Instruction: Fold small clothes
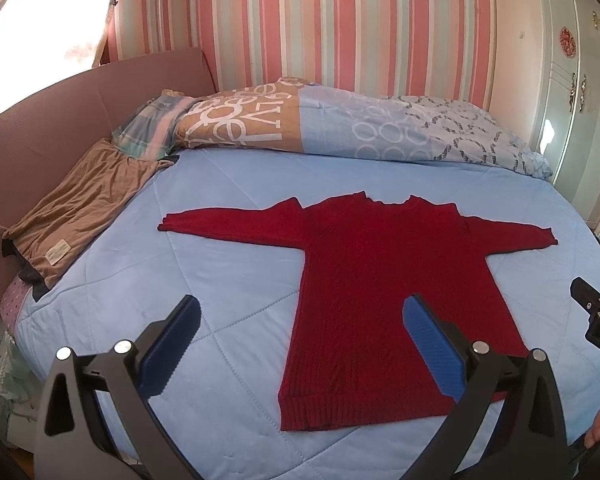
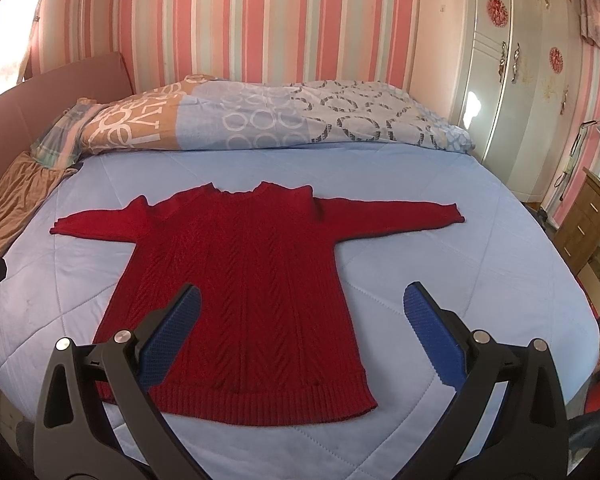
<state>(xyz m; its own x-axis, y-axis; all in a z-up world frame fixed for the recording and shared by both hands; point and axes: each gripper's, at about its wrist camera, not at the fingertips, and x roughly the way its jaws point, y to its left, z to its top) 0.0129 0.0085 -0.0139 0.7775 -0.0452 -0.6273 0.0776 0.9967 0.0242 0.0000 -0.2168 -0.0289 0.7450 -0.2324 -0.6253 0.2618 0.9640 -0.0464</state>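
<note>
A small red knitted sweater [image 1: 384, 272] lies flat on the light blue quilt [image 1: 228, 272], sleeves spread left and right, neck toward the far pillow, hem toward me. It also shows in the right wrist view [image 2: 244, 280]. My left gripper [image 1: 302, 314] is open and empty, held above the sweater's lower left part. My right gripper [image 2: 302, 312] is open and empty, above the sweater's lower right part. Part of the right gripper's body [image 1: 596, 316] shows at the right edge of the left wrist view.
A patterned pillow or folded duvet [image 1: 332, 128] lies across the far end of the bed. A brown garment [image 1: 80, 204] lies at the left edge by the pink headboard [image 1: 40, 128]. A white wardrobe [image 2: 512, 80] and a wooden drawer unit [image 2: 588, 220] stand at the right.
</note>
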